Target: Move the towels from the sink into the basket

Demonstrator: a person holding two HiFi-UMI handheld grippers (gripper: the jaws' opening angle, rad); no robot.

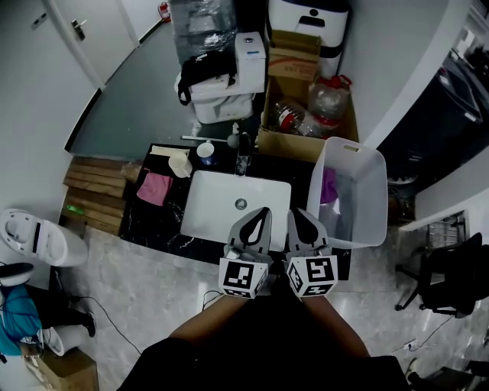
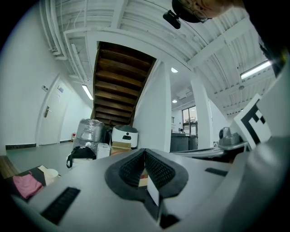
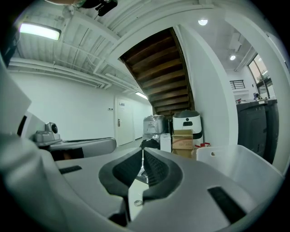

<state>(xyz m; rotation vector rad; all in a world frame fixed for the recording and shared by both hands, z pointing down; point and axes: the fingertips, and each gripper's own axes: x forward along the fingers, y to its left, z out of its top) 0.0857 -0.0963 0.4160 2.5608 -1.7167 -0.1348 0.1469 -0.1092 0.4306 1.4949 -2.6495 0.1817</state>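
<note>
The white sink (image 1: 210,208) shows only its drain. A pink towel (image 1: 154,188) lies on the dark counter to its left, also low at the left of the left gripper view (image 2: 26,185). A purple towel (image 1: 328,185) lies inside the white basket (image 1: 365,169) right of the sink; the basket's wall (image 3: 235,168) fills the right of the right gripper view. My left gripper (image 1: 263,211) and right gripper (image 1: 295,214) hover side by side over the sink's near edge, both shut with nothing between the jaws (image 2: 145,152) (image 3: 142,152).
A faucet (image 1: 243,156), a cup (image 1: 205,153) and a small white object (image 1: 180,163) stand behind the sink. Cardboard boxes (image 1: 294,53), bottles (image 1: 330,95), a black bag (image 1: 205,70) and a white appliance (image 1: 309,17) crowd the floor beyond. A toilet (image 1: 42,237) stands at left.
</note>
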